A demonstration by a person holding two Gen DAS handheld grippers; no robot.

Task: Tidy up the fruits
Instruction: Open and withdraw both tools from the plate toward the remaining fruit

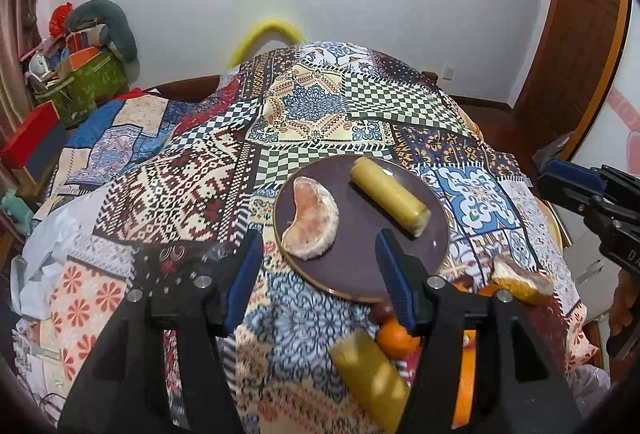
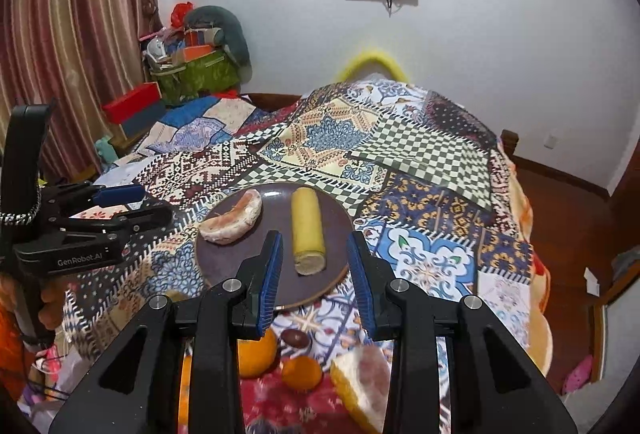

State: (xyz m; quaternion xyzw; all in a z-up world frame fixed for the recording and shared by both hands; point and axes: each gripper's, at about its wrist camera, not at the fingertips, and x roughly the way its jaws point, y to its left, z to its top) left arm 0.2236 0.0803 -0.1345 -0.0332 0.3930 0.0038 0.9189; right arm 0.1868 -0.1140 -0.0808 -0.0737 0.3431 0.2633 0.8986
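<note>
Left gripper (image 1: 320, 274): jaws part open, empty, above near rim of plate (image 1: 436, 230). Right gripper (image 2: 316, 278): gap visible btwn pads, nothing held. Plate held pomelo wedge (image 1: 310, 220) left, yellow roll (image 1: 390, 196) right. Near side: oranges (image 2: 256, 352), second wedge (image 2: 360, 382), loose on cloth (image 1: 180, 194). Risks: rim knocked w/ low finger; round fruit rolled off soft cloth.

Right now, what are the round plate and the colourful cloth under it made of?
The plate looks like glazed ceramic, maybe stoneware: dark brownish-purple, smooth, faintly shiny, with a thin paler rim. It could be melamine; looks alone can't settle that. The cloth seems to be a soft printed fabric: patchwork-style patterns, matte, draping and wrinkling over whatever lies beneath.
</note>
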